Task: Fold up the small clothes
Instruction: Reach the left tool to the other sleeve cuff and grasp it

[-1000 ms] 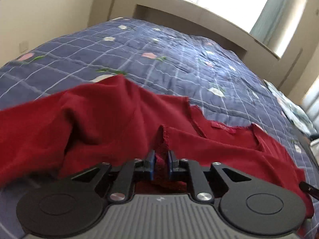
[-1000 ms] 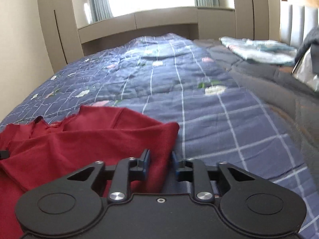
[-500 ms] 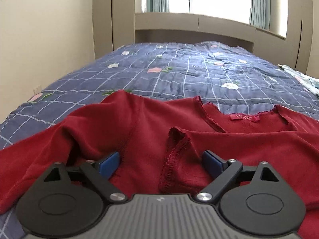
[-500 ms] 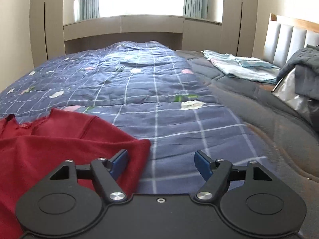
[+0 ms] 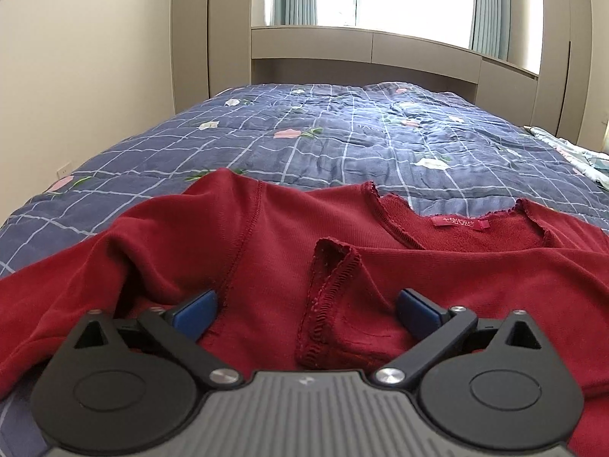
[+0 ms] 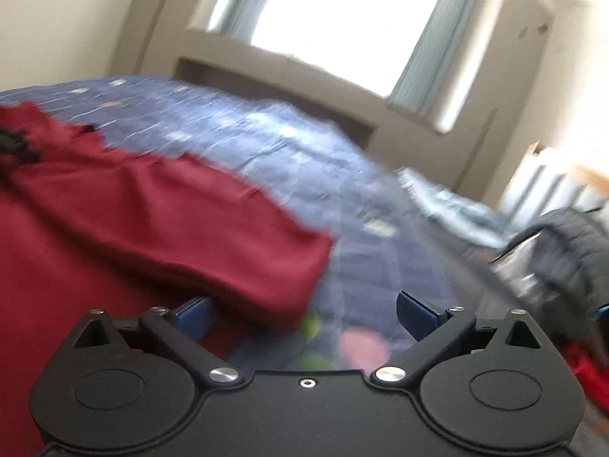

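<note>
A dark red long-sleeved top [image 5: 266, 251] lies on the blue checked quilt [image 5: 342, 137], its neckline and pink label [image 5: 455, 223] facing away. A sleeve cuff [image 5: 327, 297] lies folded across the body. My left gripper [image 5: 306, 310] is open just above the cloth, its jaws either side of the cuff, holding nothing. In the blurred right wrist view the top's folded right edge [image 6: 190, 228] lies left of centre. My right gripper [image 6: 304, 310] is open and empty over that edge and the quilt [image 6: 380, 259].
A beige wall and cabinets [image 5: 114, 57] stand left and behind the bed under a bright window. Folded light-blue bedding [image 6: 449, 205] and a dark grey bundle [image 6: 563, 243] lie at the right. Another red piece [image 6: 586, 365] shows at the right edge.
Both grippers were shut on the red top a second ago, then opened and let it go. The right gripper has since swung and tilted, blurring its view; the left has barely moved.
</note>
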`<action>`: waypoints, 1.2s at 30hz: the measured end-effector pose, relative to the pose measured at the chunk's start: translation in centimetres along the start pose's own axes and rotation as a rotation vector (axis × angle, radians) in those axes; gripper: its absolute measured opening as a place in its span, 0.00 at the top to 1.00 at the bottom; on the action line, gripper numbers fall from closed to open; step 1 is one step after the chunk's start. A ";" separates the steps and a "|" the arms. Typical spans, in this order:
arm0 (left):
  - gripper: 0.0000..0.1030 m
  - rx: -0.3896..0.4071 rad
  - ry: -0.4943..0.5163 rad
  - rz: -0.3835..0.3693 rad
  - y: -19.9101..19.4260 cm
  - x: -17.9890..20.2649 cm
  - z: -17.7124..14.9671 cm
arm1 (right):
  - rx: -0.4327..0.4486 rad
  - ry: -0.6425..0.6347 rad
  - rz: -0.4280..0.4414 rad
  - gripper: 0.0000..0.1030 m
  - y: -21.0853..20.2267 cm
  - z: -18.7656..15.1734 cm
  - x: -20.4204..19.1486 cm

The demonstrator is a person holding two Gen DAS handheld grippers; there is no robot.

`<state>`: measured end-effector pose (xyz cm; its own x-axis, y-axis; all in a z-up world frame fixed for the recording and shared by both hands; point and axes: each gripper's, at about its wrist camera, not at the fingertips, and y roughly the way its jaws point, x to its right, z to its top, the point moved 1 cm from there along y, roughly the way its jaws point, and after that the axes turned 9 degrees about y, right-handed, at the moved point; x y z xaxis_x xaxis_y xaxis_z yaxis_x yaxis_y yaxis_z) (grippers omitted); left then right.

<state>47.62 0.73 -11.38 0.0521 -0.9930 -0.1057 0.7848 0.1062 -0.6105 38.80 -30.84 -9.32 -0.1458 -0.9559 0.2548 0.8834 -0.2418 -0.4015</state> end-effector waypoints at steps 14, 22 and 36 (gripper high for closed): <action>0.01 0.002 0.001 -0.001 0.0 0.0 0.1 | -0.109 0.156 0.039 0.01 -2.1 -0.7 3.3; 0.01 0.001 0.002 -0.001 0.0 0.0 0.1 | -0.093 0.195 -0.038 0.01 0.1 0.1 2.3; 0.00 0.042 -0.203 -0.047 -8.1 -6.2 1.4 | -0.080 0.154 0.122 0.01 -5.7 0.9 0.5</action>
<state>41.81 5.91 -4.64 0.1352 -0.9871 0.0852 0.8144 0.0617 -0.5770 34.04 -29.78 -6.11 -0.1114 -0.9916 0.0652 0.8612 -0.1291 -0.4917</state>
